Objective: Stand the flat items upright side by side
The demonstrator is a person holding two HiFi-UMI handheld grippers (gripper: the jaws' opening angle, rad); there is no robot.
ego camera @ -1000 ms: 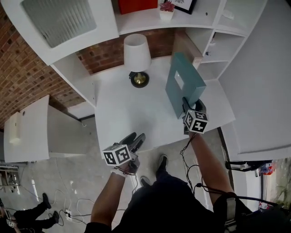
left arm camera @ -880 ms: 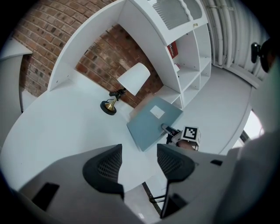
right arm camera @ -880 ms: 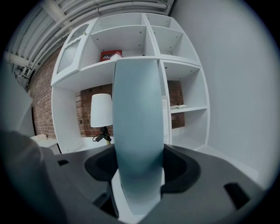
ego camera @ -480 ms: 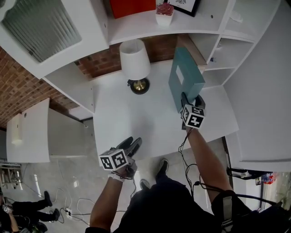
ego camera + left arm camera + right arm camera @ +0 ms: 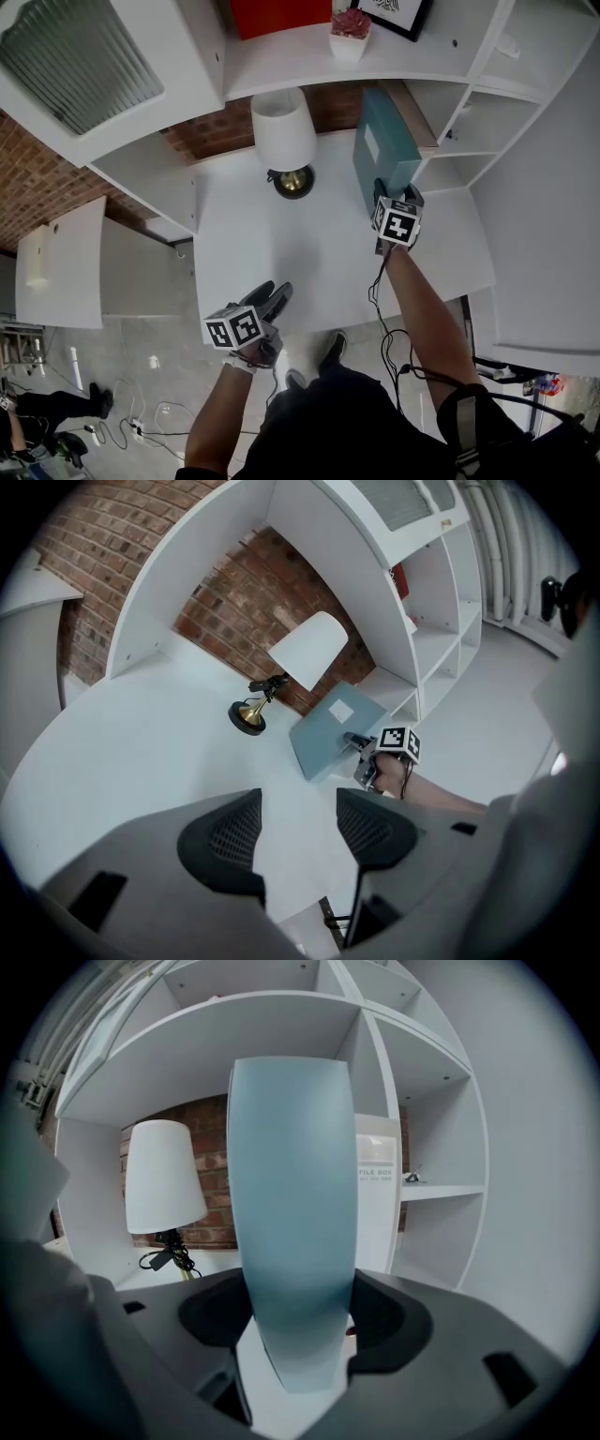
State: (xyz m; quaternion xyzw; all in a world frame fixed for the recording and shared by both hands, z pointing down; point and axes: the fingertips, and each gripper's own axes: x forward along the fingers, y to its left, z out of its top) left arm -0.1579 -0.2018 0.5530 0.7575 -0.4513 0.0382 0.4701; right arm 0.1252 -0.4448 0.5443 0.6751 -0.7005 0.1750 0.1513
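Left claw (image 5: 277, 293): dark grey body, two curved fingers, grid-textured pads (image 5: 220, 841).
Right claw (image 5: 396, 192): same dark grey build.
Marker cubes: white with black square patterns, one on the left claw (image 5: 234, 327), one on the right (image 5: 397, 224).
Cable (image 5: 380, 309): thin, black, looping along the right arm.
Top (image 5: 337, 422): dark.
Strap (image 5: 466, 427): greyish, at the right shoulder.
Shoes (image 5: 335, 337): dark.

Left gripper (image 5: 279, 292): jaws apart, nothing between them. It sits low and close to the body, left forearm (image 5: 217, 412) bent in. Right gripper (image 5: 396, 195): jaws clamped on both faces of 1 box (image 5: 382, 148) (teal, upright), right arm (image 5: 422, 314) stretched forward. Both grippers point ahead, tilted slightly down.
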